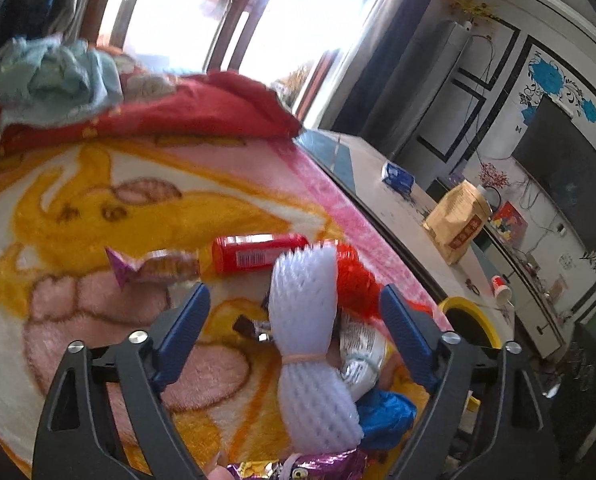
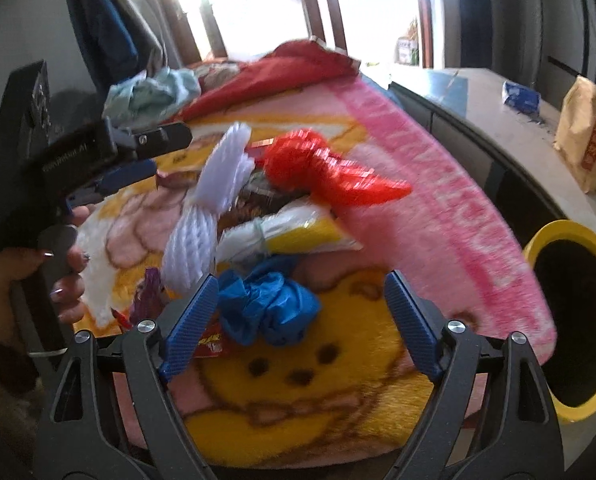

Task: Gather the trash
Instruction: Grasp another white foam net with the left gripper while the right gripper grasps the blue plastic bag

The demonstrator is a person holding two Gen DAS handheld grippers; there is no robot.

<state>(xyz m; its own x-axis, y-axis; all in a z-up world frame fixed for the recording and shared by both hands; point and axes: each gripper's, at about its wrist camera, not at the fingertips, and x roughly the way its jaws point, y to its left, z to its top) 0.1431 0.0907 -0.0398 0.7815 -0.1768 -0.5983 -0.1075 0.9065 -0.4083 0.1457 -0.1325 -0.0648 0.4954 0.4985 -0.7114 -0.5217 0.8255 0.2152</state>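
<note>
Hiding part of a blurred wrapper [image 1: 362, 364], white foam netting [image 1: 310, 344] sits between open gripper [image 1: 293, 332] jaws.

Both grippers, the left gripper [image 1: 295, 308] and the right gripper [image 2: 302, 300], have black skeletal frames, silver screws and ribbed blue pads [image 2: 191, 322]; the hand [image 2: 63, 276] shows painted nails.

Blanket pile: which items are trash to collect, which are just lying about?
Job:
white foam net
red net
blue bag
red tube
purple wrapper
yellow bin

Lying about:
blanket
brown paper bag
blue pack
clothes
TV
</note>
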